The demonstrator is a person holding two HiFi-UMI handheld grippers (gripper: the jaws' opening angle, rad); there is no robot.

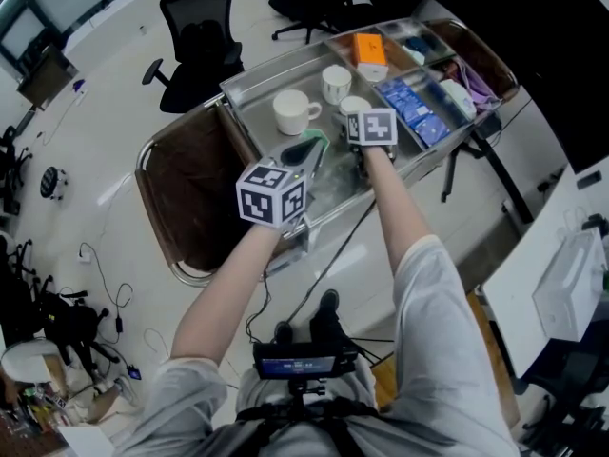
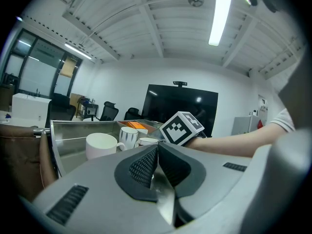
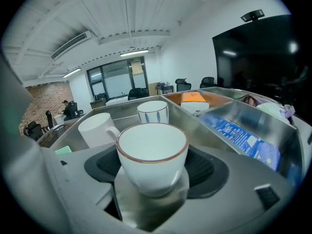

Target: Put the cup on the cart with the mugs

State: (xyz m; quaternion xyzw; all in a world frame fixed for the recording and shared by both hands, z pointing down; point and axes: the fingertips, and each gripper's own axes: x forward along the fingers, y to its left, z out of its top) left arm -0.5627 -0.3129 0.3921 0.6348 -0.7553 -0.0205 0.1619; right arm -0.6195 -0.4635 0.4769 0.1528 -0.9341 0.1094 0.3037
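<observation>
The white, brown-rimmed ceramic cup (image 3: pixel 152 152) is clasped upright between the widely spread black ribbed pads (image 3: pixel 207 168) of the right gripper (image 3: pixel 152 172), over the steel cart tray (image 3: pixel 119 112) near the white mugs (image 3: pixel 95 129). The left gripper (image 2: pixel 156 167) is closed and empty. The glazed cup is judged stiff, slippery and breakable; its side walls are best gripped.

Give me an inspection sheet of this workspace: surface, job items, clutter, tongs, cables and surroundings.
Surface: steel cart tray, divided into compartments.
Job's things: cup held over the tray; white mug and striped mug stand in it.
Clutter: orange box and blue packets in neighbouring compartments.
Tongs: right tongs shut on cup; left tongs shut, empty.
Cables: black cable trails from the cart edge toward the person.
Surroundings: office chair; brown bag at the cart's end.
</observation>
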